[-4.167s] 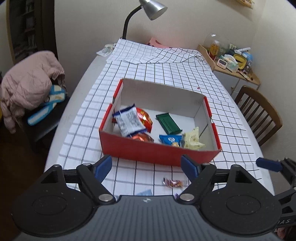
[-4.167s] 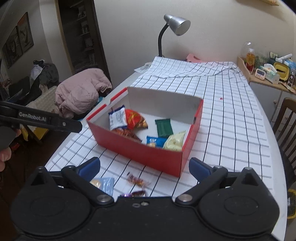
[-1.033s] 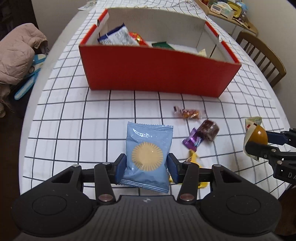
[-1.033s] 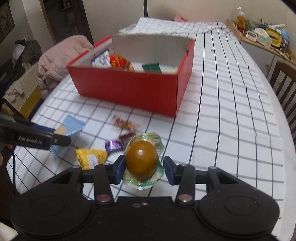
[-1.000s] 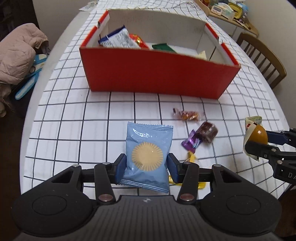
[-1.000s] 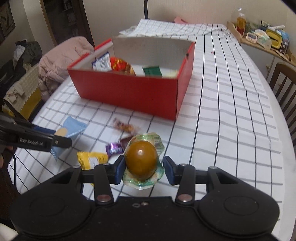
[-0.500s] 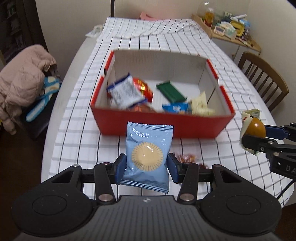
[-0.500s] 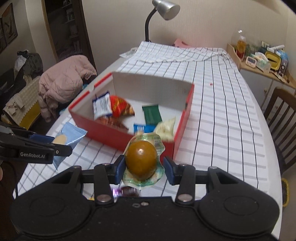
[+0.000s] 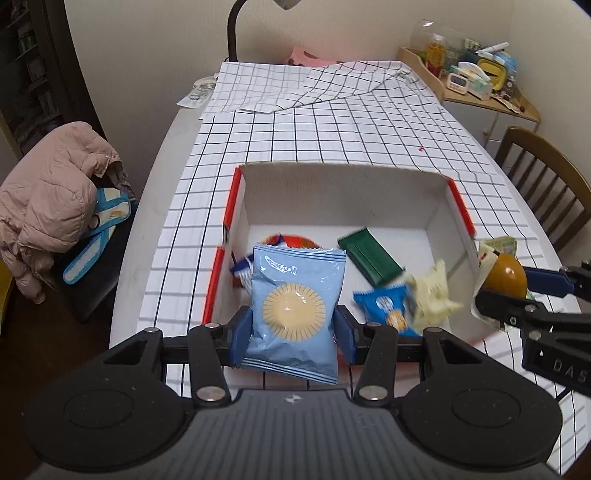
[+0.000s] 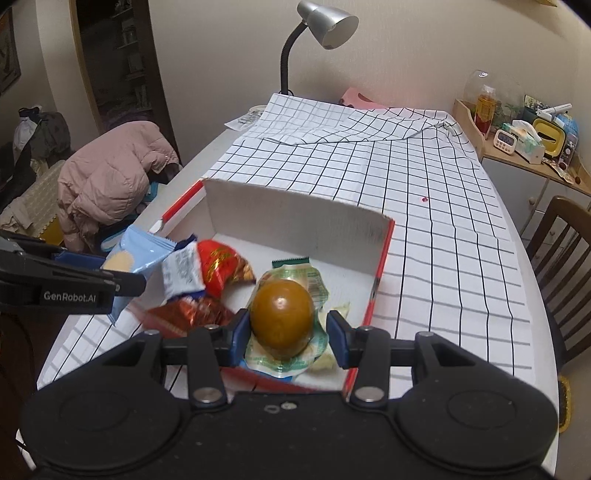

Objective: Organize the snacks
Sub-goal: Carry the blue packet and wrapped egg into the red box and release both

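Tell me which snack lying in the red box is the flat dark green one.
It is the dark green rectangular bar packet, lying near the middle of the red cardboard box. Its neighbours are a small blue packet and a pale yellow wrapper.

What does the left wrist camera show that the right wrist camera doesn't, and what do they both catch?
Only the left wrist view shows the whole dark green flat snack bar and the small blue cookie packet lying in the box.

Only the right wrist view shows the silver lamp head and the crumpled red foil snack bag.

Both show the red cardboard box with white inside, the left gripper shut on the light blue sun-print packet, and the right gripper shut on the brown egg in clear wrap.
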Demonstrator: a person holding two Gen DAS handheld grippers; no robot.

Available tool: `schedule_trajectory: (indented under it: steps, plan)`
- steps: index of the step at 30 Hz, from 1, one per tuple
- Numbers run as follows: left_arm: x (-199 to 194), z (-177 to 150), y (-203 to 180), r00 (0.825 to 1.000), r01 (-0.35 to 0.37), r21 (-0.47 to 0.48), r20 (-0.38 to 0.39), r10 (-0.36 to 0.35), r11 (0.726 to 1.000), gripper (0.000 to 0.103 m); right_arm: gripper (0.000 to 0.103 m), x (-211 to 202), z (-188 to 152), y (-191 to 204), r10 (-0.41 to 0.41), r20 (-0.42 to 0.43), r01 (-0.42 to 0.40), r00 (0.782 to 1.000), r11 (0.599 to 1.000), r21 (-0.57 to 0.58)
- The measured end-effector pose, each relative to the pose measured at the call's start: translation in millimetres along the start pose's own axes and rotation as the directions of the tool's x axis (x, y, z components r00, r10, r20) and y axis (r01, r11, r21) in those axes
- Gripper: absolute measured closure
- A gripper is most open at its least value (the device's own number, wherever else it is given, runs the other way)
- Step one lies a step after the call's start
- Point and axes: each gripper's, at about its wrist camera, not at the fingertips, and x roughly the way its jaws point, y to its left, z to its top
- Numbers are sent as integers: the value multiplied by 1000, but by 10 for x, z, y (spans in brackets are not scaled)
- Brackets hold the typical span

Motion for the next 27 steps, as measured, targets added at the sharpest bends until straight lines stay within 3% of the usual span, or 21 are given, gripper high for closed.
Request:
schedule_trajectory:
  steps: [11, 27]
  plan:
    - [511, 425, 157, 999, 8, -11, -49, -8, 1000, 56, 60, 626, 234, -67, -29, -80, 29, 996, 1000, 2]
    - [995, 456, 211, 994, -2, 21, -113, 4, 1000, 56, 59, 1323, 155, 149, -65, -232, 49, 970, 996, -72]
